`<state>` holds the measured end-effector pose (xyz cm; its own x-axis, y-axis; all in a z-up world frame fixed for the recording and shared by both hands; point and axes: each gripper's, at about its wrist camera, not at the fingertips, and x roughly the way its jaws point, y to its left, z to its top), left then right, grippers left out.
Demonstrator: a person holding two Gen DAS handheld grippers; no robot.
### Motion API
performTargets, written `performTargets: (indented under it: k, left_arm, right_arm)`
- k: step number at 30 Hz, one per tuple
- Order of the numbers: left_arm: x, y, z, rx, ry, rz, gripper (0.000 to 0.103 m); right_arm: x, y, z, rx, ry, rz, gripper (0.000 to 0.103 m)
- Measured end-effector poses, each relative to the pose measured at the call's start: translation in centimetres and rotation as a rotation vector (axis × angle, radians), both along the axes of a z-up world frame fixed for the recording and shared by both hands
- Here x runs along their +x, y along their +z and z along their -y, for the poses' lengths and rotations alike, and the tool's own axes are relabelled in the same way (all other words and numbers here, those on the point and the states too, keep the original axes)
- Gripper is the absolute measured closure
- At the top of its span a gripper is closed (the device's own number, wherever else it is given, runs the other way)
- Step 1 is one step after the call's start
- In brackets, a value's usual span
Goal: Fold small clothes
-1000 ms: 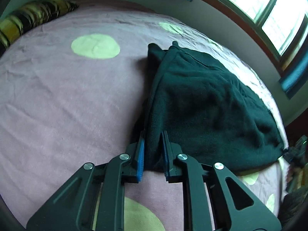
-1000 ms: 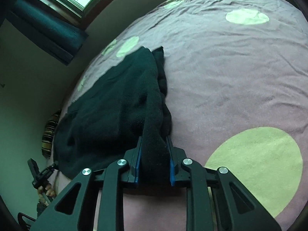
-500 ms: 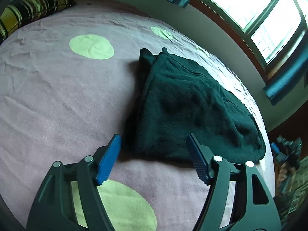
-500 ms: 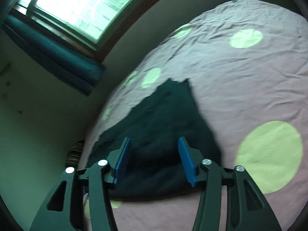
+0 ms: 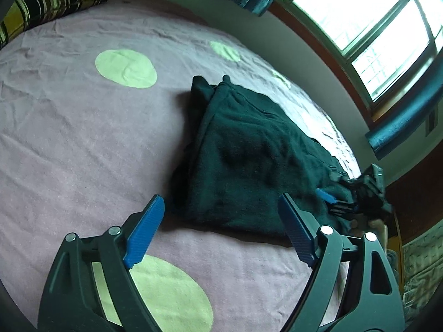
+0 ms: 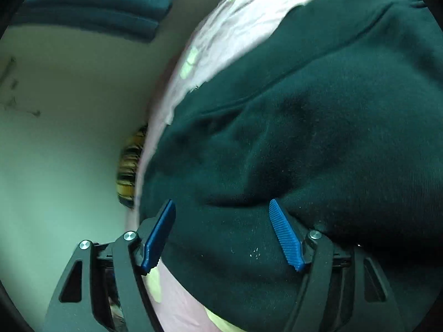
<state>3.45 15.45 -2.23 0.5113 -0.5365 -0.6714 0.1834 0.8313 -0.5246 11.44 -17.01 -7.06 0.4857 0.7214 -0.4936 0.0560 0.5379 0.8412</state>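
A dark green garment (image 5: 257,152) lies folded lengthwise on a pink bedsheet (image 5: 69,138) with pale green dots. My left gripper (image 5: 220,197) hovers at its near end, jaws opening wide; the cloth's edge lies just past the blue pads (image 5: 144,232), untouched. In the right wrist view the garment (image 6: 318,138) fills the frame. My right gripper (image 6: 221,201) hangs low over its end beside the wall, jaws opening, with cloth under and between the pads but not pinched. The left wrist view shows the right gripper (image 5: 336,203) at the garment's far right corner.
A yellow-and-black striped pillow (image 5: 41,2) lies at the head of the bed, also seen as the pillow (image 6: 128,171) by the wall (image 6: 69,138). A window (image 5: 373,27) with teal curtains runs along the bed's far side. Clutter sits beyond the bed's right edge.
Both grippers let go of the garment and spread their jaws. The left one tilted up a little. The right one swung along the garment to its end near the wall.
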Motion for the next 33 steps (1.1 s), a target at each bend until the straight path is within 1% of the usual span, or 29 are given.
performTargets:
  k: [2, 5, 7, 9, 11, 13, 14, 15, 16, 19, 22, 26, 28, 30, 32, 33]
  left_arm:
    - [1.0, -0.2, 0.2, 0.026, -0.002, 0.000, 0.019]
    - [2.8, -0.7, 0.1, 0.023, -0.015, -0.016, 0.019]
    - [4.3, -1.2, 0.2, 0.015, -0.033, -0.047, 0.019]
    - [5.6, -1.7, 0.6, -0.005, -0.081, -0.075, 0.019]
    - [7.3, -2.1, 1.1, -0.010, -0.119, -0.100, 0.018]
    - [8.9, -2.8, 1.4, -0.020, -0.156, -0.134, 0.018]
    - [10.1, -3.2, 1.5, -0.033, -0.166, -0.156, 0.017]
    - [10.6, -3.3, 1.6, -0.044, -0.177, -0.162, 0.013]
    - [11.4, -3.3, 1.7, -0.062, -0.199, -0.163, 0.011]
    - [13.4, -3.4, 2.4, -0.070, -0.238, -0.172, 0.010]
    - [14.9, -3.7, 3.0, -0.074, -0.272, -0.169, 0.009]
    - [15.9, -3.7, 3.3, -0.091, -0.321, -0.168, 0.009]
    - [16.0, -3.6, 2.4, -0.149, -0.334, -0.164, 0.009]
    - [15.9, -3.8, 0.8, -0.301, -0.322, -0.167, 0.009]
    - [16.3, -4.5, -0.5, -0.434, -0.308, -0.194, 0.009]
    - [16.4, -4.6, -0.7, -0.443, -0.299, -0.207, 0.009]
  right_arm:
    - [0.0, 0.7, -0.4, -0.020, 0.013, 0.010, 0.033]
    - [-0.6, 2.0, -1.4, -0.118, 0.029, 0.025, 0.033]
    - [-0.9, 3.2, -2.0, -0.130, 0.027, 0.071, 0.033]
    - [-0.7, 4.6, -2.2, -0.196, 0.017, 0.131, 0.033]
    - [-0.3, 4.8, -2.5, -0.254, 0.013, 0.151, 0.033]
    - [0.8, 3.9, -2.5, -0.259, 0.020, 0.121, 0.033]
    - [0.8, 2.8, -2.2, -0.245, 0.021, 0.097, 0.033]
    - [0.9, 2.1, -2.3, -0.243, 0.019, 0.090, 0.033]
    - [0.0, 2.1, -1.8, -0.253, 0.021, 0.106, 0.033]
    - [-0.7, 2.7, -2.6, -0.294, 0.034, 0.146, 0.030]
    - [-0.9, 2.7, -2.5, -0.291, 0.031, 0.146, 0.029]
    - [-0.8, 2.8, -2.8, -0.293, 0.035, 0.161, 0.028]
    - [-1.0, 2.8, -2.7, -0.292, 0.038, 0.167, 0.028]
    - [-1.2, 2.8, -2.5, -0.286, 0.040, 0.174, 0.028]
    - [-1.3, 2.7, -2.5, -0.290, 0.041, 0.175, 0.028]
    - [-1.5, 2.7, -2.4, -0.291, 0.038, 0.175, 0.028]
